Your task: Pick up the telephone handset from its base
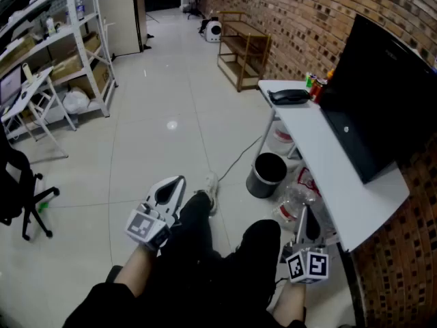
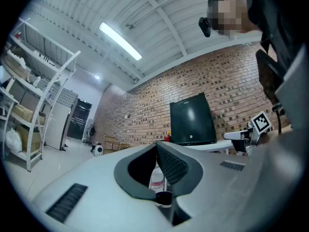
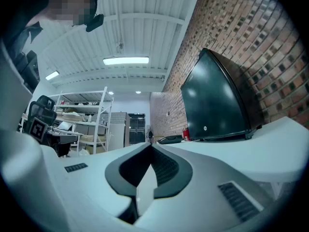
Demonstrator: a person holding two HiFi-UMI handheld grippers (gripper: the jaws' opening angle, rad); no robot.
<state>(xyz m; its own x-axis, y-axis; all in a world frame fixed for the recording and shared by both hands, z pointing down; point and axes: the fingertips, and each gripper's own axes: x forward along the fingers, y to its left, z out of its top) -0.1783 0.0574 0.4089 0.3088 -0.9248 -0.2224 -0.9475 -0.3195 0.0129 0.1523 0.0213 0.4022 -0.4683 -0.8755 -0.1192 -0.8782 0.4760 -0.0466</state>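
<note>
The dark, flat telephone (image 1: 289, 97) sits at the table's (image 1: 321, 162) far end, its handset too small to tell from base; left gripper (image 1: 176, 183) and right gripper (image 3: 149, 146) are both closed, empty

Head view: high, steeply down, monitor (image 1: 382, 94) far upper right. Left gripper view: low, faces monitor from well off. Right gripper view: low, near monitor, looks along its front. All share monitor; head+right share phone (image 1: 289, 97).

Nothing legible anywhere. The monitor (image 3: 217, 100) bears a small round logo, too tiny to read, and the cans (image 1: 315, 86) at 1 o'clock are blurred.
</note>
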